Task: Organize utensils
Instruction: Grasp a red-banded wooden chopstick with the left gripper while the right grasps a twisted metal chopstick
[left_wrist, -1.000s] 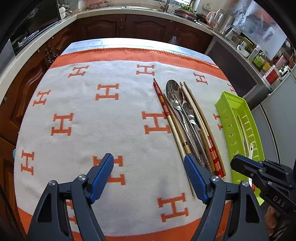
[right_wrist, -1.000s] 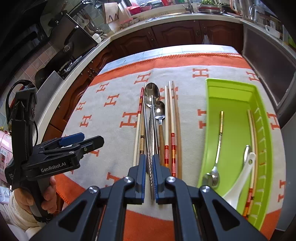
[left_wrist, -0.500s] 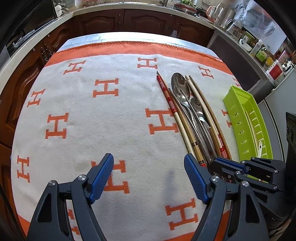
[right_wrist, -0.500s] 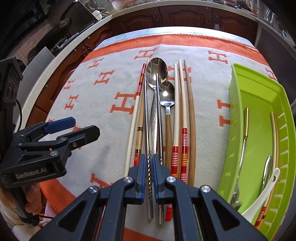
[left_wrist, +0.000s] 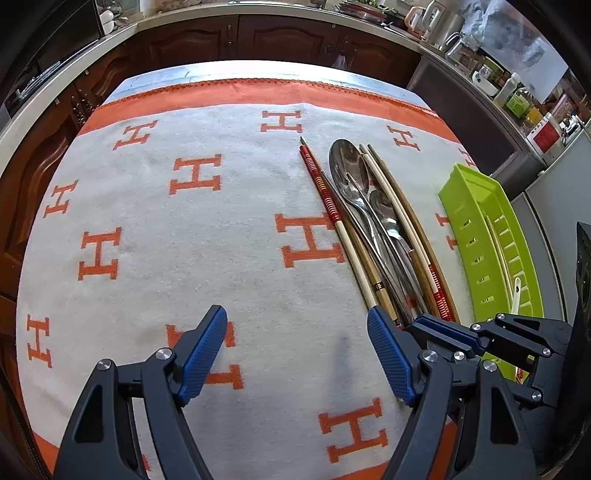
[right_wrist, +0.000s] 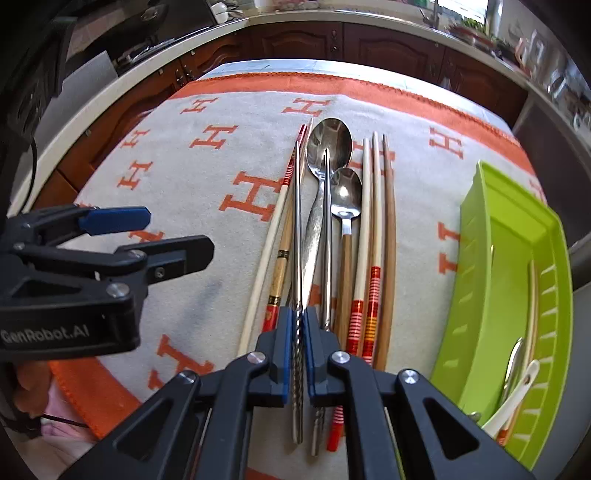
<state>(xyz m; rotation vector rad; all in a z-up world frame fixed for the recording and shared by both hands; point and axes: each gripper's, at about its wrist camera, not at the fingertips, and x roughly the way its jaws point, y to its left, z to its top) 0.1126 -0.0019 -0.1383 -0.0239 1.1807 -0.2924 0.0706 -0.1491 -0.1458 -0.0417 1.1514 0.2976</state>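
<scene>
Glossy metal spoon (right_wrist: 330, 146), woven cloth (left_wrist: 184, 258)

Left hand-held gripper (right_wrist: 147, 236) body: white lettering "GenRobot.AI", seen from the right wrist view.
Cloth (left_wrist: 184, 240) on the bench: repeated orange capital "H" motifs woven across the pale field.
Jars and packets on the far counter: labels too small and blurred to read.

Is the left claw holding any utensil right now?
No: the left claw stands open over bare blanket, nothing between its blue pads, while the right claw is shut on a metal chopstick.
</scene>
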